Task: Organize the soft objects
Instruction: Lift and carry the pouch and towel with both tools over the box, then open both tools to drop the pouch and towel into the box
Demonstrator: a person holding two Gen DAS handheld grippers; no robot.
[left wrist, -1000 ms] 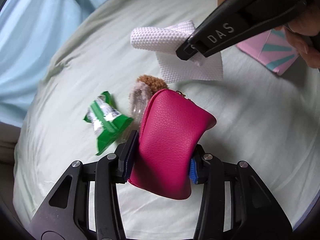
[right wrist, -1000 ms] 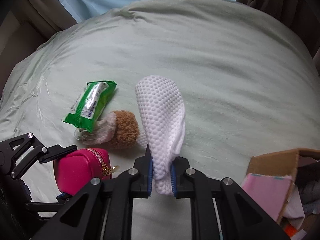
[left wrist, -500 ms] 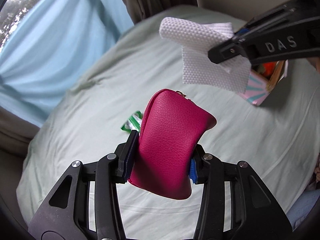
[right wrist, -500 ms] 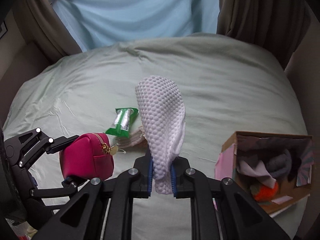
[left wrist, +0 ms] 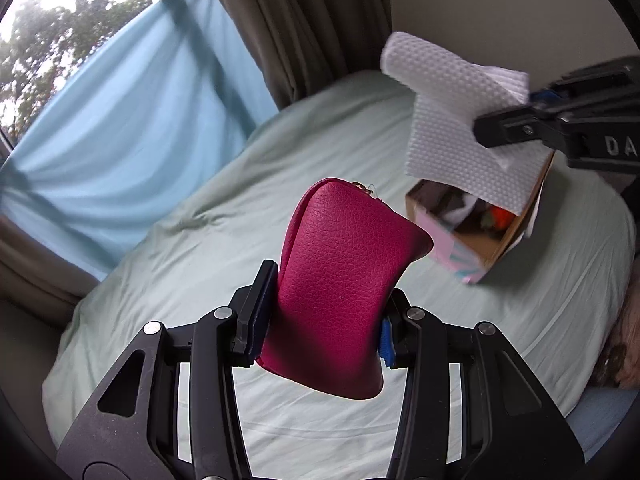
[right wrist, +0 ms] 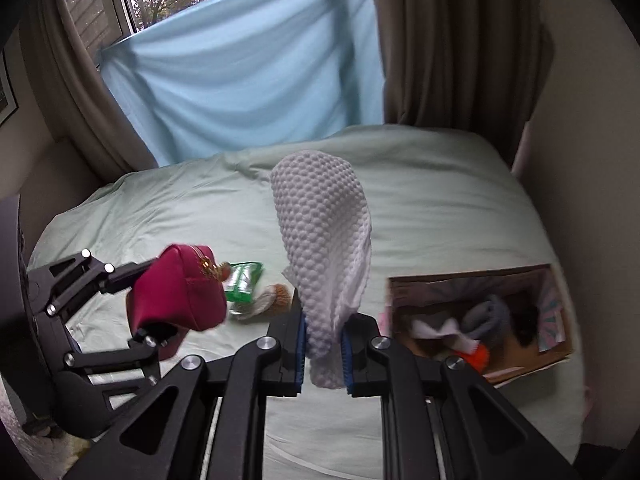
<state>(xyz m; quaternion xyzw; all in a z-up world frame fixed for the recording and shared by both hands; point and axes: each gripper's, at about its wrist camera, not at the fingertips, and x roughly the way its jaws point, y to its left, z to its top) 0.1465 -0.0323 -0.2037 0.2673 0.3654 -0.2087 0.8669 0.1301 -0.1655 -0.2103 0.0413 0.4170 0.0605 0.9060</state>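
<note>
My left gripper (left wrist: 320, 330) is shut on a magenta leather pouch (left wrist: 340, 280) and holds it high above the bed; the pouch also shows in the right wrist view (right wrist: 180, 300). My right gripper (right wrist: 323, 354) is shut on a white dimpled cloth (right wrist: 322, 248), which hangs over the open cardboard box (left wrist: 516, 236) in the left wrist view (left wrist: 460, 132). The box (right wrist: 516, 354) lies on the bed at the right and holds several soft items.
A green wipes packet (right wrist: 243, 282) and a small brown plush toy (right wrist: 276, 298) lie on the pale green bed sheet (right wrist: 440, 208). A blue cloth (right wrist: 240, 92) and brown curtains (right wrist: 448, 40) hang behind the bed.
Both grippers have risen well above the bed with their loads. The box has come into fuller view, and the white cloth now hangs over it in the left wrist view.
</note>
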